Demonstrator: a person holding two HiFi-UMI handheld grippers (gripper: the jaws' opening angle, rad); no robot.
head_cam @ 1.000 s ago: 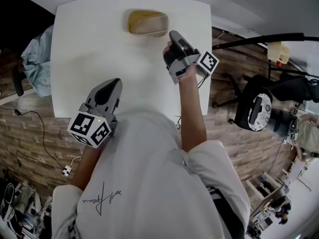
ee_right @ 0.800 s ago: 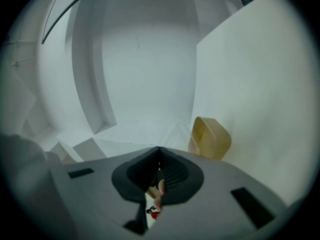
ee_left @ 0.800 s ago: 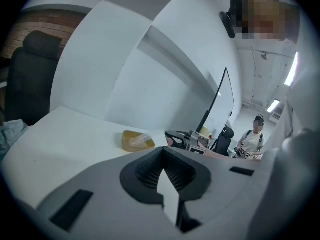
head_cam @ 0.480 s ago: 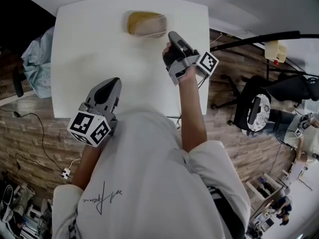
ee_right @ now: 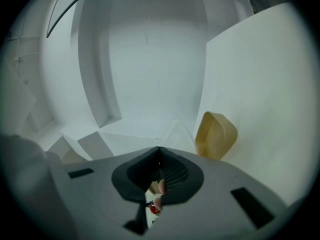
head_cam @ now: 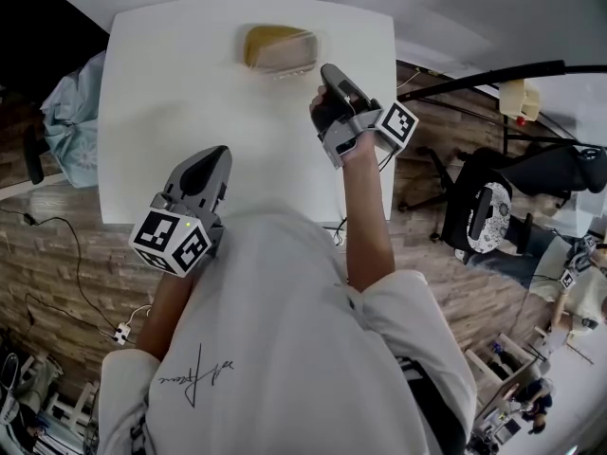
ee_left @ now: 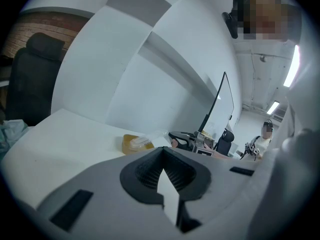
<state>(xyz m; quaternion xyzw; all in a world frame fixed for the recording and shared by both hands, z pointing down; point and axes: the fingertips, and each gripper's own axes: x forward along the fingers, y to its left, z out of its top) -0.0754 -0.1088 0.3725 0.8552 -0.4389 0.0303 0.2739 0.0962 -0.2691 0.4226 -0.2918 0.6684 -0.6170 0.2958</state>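
A pale blue cloth [head_cam: 68,112] lay at the table's left edge. The white table [head_cam: 161,74] carried one item only. The left gripper [head_cam: 220,155] was held over the table's near edge, left of centre, pointing towards the far side. In the left gripper view its jaws met at the tips with nothing between them. It stood well apart from the yellow container [head_cam: 278,47]. That container sat at the far side of the table, about midway across. The right gripper [head_cam: 329,68] was held near the container's right end, just on its near side; no contact was seen. In the right gripper view its jaws were likewise together and empty, with the container beyond them to the right. A black chair [head_cam: 488,214] stood on the floor to the right of the table.
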